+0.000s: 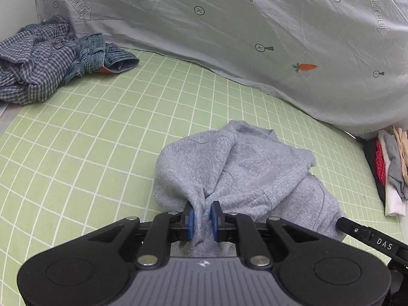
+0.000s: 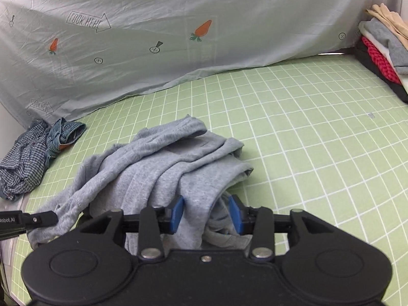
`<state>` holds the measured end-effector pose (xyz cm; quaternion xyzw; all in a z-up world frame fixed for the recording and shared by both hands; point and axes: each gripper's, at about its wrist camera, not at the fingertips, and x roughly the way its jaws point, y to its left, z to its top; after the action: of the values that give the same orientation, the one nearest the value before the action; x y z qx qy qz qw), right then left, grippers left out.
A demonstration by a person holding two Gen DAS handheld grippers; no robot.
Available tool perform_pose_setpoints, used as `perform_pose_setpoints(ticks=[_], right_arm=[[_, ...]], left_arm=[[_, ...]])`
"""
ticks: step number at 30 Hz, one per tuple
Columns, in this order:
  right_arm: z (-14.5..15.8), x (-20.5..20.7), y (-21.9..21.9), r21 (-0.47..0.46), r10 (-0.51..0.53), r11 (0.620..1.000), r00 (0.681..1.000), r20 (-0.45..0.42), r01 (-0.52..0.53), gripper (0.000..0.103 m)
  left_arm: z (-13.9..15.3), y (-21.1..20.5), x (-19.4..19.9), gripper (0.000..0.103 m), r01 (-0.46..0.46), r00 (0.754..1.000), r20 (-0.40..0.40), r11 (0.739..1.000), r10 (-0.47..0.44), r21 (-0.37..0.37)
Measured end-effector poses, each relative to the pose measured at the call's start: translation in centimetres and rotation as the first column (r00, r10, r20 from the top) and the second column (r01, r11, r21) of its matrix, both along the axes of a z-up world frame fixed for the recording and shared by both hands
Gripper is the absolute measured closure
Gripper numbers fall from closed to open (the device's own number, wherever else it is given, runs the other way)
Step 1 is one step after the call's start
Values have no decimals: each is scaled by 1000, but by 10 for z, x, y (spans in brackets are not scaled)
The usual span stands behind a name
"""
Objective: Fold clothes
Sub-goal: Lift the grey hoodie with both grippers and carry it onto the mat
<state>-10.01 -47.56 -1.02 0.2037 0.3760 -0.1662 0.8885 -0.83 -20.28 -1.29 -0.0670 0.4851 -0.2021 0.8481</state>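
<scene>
A crumpled grey sweatshirt [image 1: 242,168] lies on the green checked bed sheet [image 1: 89,127]. My left gripper [image 1: 202,219] is shut on a pinched fold at the garment's near edge, with the blue pads [image 1: 190,220] pressing the cloth. In the right wrist view the same grey sweatshirt [image 2: 158,168] is heaped in front of my right gripper [image 2: 205,214]. Its jaws stand wide, a thick fold hangs between them, and the right pad [image 2: 234,215] looks clear of the cloth. The left gripper's finger [image 2: 38,220] shows at the left edge there.
A pile of checked shirt and denim [image 1: 38,66] [image 2: 23,163] lies at the far left. A stack of folded clothes [image 1: 390,173] [image 2: 382,51] sits at the right edge. A pale sheet with carrot prints [image 1: 204,25] hangs behind the bed. Open green sheet [image 2: 318,140] spreads to the right.
</scene>
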Motion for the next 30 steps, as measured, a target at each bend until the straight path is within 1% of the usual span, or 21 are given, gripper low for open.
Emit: perform_pose_setpoints(ticks=[2, 4, 6, 8, 9, 11, 12, 13, 14, 15, 16, 17, 18, 19, 21, 22, 24, 27, 28, 30], right_arm=[[1, 0, -6, 18, -1, 1000, 1000, 11, 0, 52], [1, -1, -12, 35, -1, 999, 1000, 23, 0, 45], [2, -1, -18, 53, -2, 999, 999, 34, 0, 40], [2, -1, -24, 70, -3, 998, 999, 46, 0, 38], [0, 2, -26, 95, 0, 995, 999, 46, -4, 37], [-6, 12, -30, 158, 8, 987, 999, 42, -15, 31], [-10, 17, -32, 186, 5, 982, 999, 39, -12, 29], [-15, 23, -34, 210, 3, 978, 1000, 31, -9, 29], [-21, 29, -36, 229, 5, 973, 1000, 20, -9, 29], [-26, 35, -38, 242, 12, 970, 1000, 7, -13, 31], [-30, 41, -40, 254, 20, 967, 1000, -7, -18, 51], [-35, 48, -43, 266, 29, 964, 999, -21, -23, 63], [-33, 52, -45, 257, 35, 966, 999, -10, -31, 80], [-29, 55, -48, 240, 39, 970, 999, 11, -41, 92], [-19, 62, -56, 207, 37, 977, 998, 55, -48, 94], [-12, 66, -62, 193, 26, 980, 997, 78, -40, 98], [2, 74, -75, 165, 4, 986, 992, 126, -25, 98], [25, 84, -97, 79, -66, 995, 982, 179, 53, 98], [30, 86, -105, 38, -91, 996, 979, 185, 85, 98], [35, 90, -121, -39, -140, 988, 974, 181, 149, 98]], left_arm=[[1, -1, -1, 80, -16, 1000, -5, 1000, 17, 8], [2, -2, -2, 68, -32, 999, -16, 999, 32, 10], [-1, -2, -1, 61, -46, 998, -38, 999, 46, -6], [-6, -3, 3, 60, -58, 996, -71, 998, 56, -16], [-9, -4, 5, 60, -63, 994, -90, 998, 61, -20], [-15, -5, 11, 63, -74, 990, -123, 997, 69, -38], [-17, -4, 14, 80, -78, 988, -135, 996, 71, -48], [-19, -3, 18, 98, -82, 988, -139, 995, 74, -54], [-19, -2, 22, 98, -89, 988, -134, 994, 80, -62], [-17, 1, 27, 99, -101, 988, -121, 992, 91, -73], [-15, 3, 32, 99, -113, 989, -107, 990, 104, -83], [-12, 5, 41, 99, -126, 989, -87, 988, 118, -91], [-7, 8, 51, 99, -140, 989, -62, 985, 134, -100], [-3, 12, 62, 100, -151, 988, -35, 983, 148, -108], [8, 18, 90, 100, -172, 985, 10, 978, 174, -117], [14, 21, 103, 100, -179, 983, 23, 976, 183, -123], [23, 23, 138, 100, -188, 980, 46, 973, 196, -133], [34, 17, 196, 100, -206, 970, 100, 969, 221, -140], [38, 14, 215, 100, -212, 966, 119, 967, 229, -142], [30, 10, 244, 99, -272, 953, 98, 953, 286, -134]])
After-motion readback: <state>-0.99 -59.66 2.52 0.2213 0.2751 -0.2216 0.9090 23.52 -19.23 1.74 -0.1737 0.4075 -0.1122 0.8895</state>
